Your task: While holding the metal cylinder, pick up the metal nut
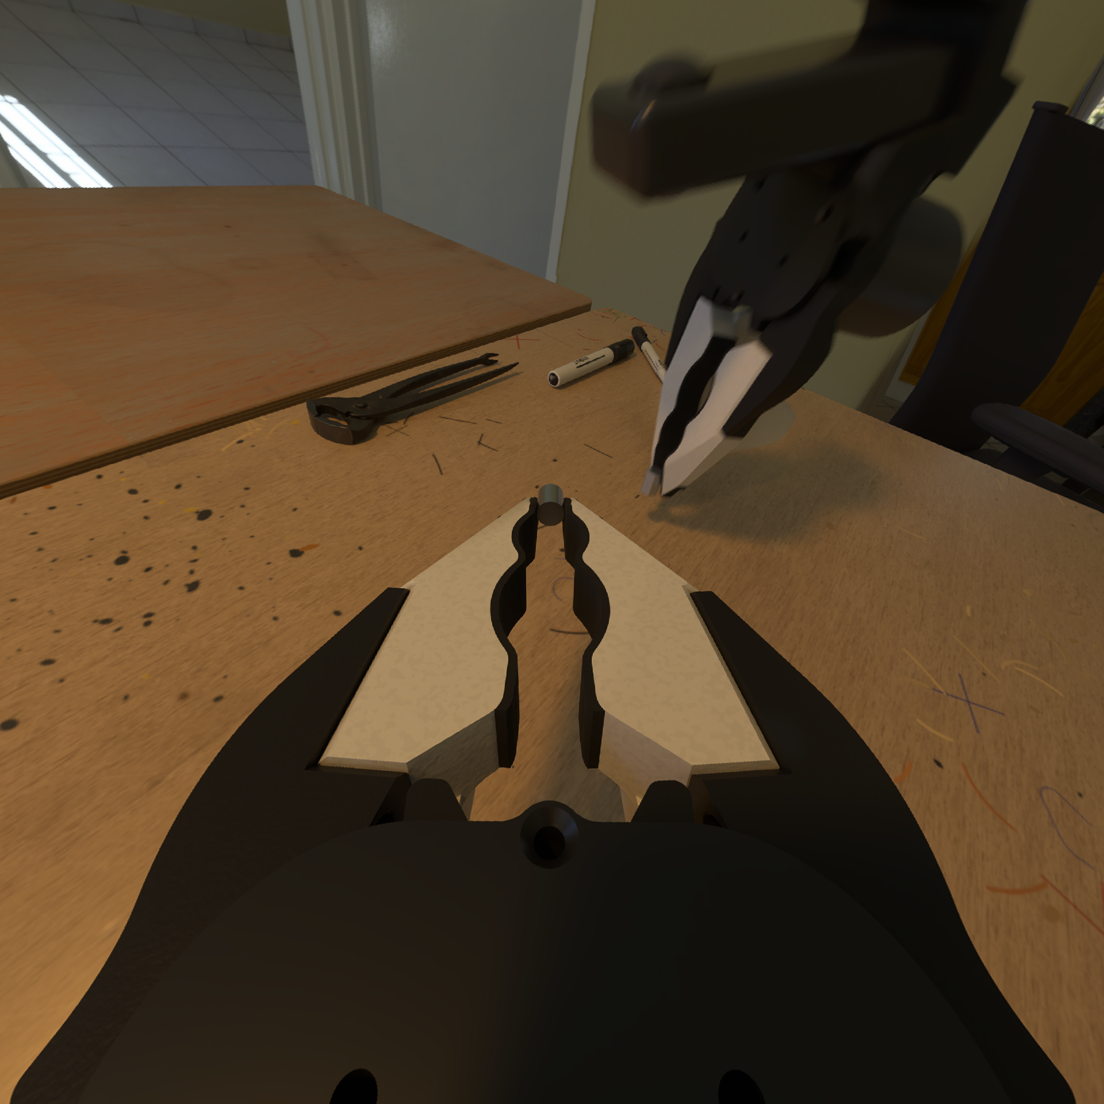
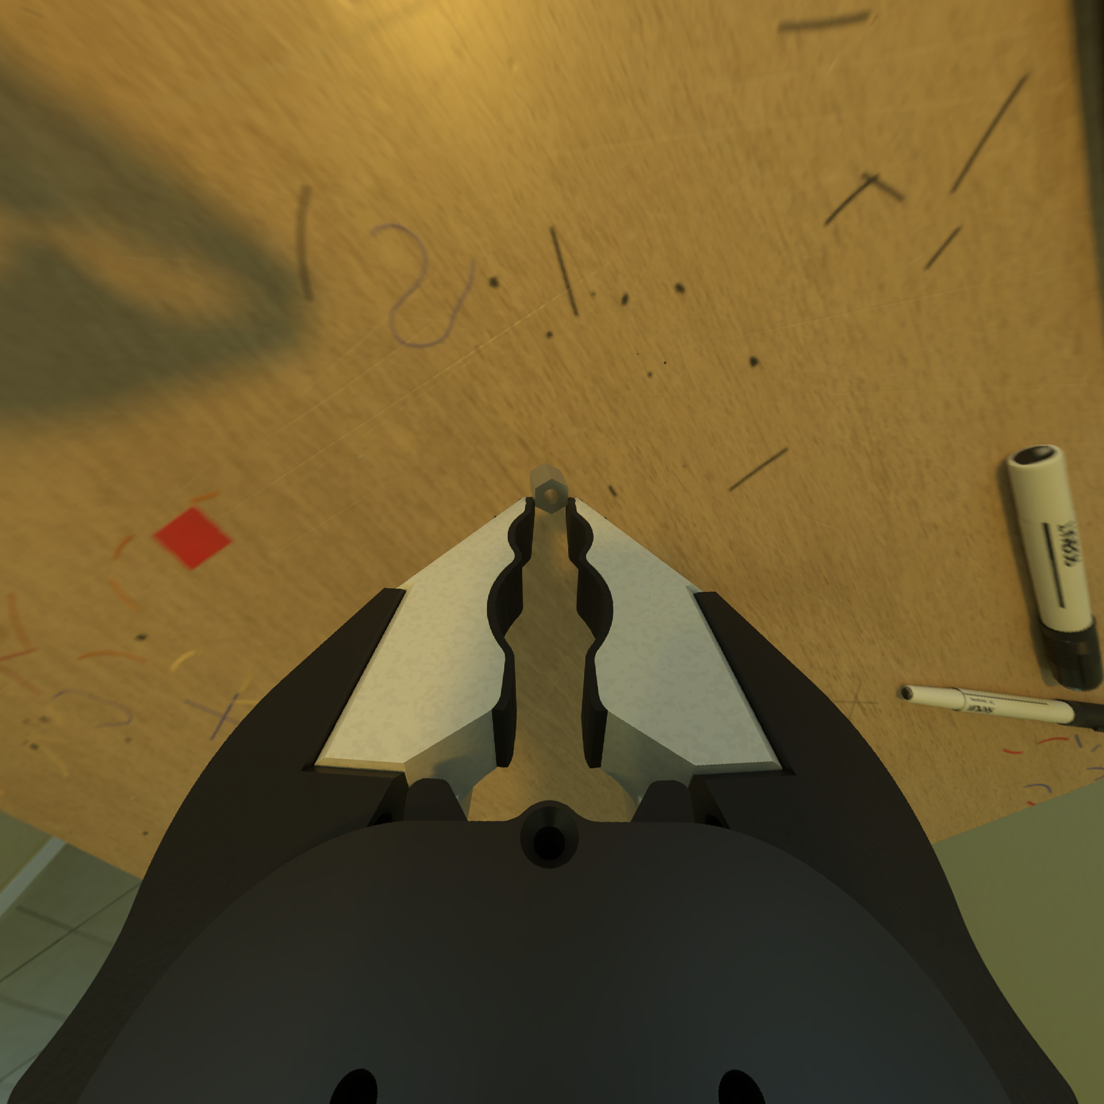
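My left gripper (image 1: pixel 550 517) is shut on the small metal cylinder (image 1: pixel 550 500), which stands upright between its fingertips just above the wooden table (image 1: pixel 836 597). My right gripper (image 2: pixel 548 508) points down at the table and is shut on the small hexagonal metal nut (image 2: pixel 548 494), pinched at the very tips with its hole facing the camera. In the left wrist view the right gripper (image 1: pixel 657 485) hangs to the right of the cylinder. The nut (image 1: pixel 652 480) sits at its tips, slightly above the table over its own shadow.
Black pincers (image 1: pixel 388 403) and two markers (image 1: pixel 588 363) (image 1: pixel 648 353) lie behind the cylinder. A raised plywood board (image 1: pixel 209 299) covers the far left. A dark chair (image 1: pixel 1039 299) stands at the right. The right wrist view shows a thick marker (image 2: pixel 1051 561), a thin pen (image 2: pixel 1003 709) and a red square mark (image 2: pixel 192 536).
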{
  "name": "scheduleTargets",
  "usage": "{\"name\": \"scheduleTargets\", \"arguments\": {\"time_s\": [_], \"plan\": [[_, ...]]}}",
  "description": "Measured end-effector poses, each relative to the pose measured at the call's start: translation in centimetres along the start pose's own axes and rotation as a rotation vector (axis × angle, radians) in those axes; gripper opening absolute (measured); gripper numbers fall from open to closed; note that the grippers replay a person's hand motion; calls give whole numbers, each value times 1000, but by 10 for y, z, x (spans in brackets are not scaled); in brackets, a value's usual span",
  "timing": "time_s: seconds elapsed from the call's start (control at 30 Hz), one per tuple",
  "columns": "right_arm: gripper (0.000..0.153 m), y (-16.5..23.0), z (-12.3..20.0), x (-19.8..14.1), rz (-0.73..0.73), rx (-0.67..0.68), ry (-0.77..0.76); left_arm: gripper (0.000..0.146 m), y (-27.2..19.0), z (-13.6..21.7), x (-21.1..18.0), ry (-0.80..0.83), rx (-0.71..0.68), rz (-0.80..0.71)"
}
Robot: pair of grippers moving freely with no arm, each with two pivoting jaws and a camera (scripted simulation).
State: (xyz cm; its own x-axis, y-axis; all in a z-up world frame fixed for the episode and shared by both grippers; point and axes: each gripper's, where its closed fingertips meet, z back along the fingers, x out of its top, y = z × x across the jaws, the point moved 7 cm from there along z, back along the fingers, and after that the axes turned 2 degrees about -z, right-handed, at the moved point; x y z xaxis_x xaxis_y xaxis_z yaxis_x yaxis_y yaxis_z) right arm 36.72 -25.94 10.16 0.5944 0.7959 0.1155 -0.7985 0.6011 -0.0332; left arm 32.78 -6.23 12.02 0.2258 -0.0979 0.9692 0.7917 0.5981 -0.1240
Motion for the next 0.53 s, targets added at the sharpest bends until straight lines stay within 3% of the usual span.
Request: {"name": "scheduleTargets", "arguments": {"time_s": [0.17, 0.33, 0.4, 0.53], "plan": [[10, 1, 70, -26, -9, 1, -215, 7, -1, -1, -1, 10, -9, -4], [10, -23, 124, -91, -116, -103, -360, 7, -5, -3, -3, 15, -33, -8], [10, -36, 123, -119, -174, -150, -339, 7, -9, -7, -6, 35, -55, -18], [10, -54, 87, -155, -239, -122, -228, 7, -18, -14, -10, 75, -61, -85]]}}
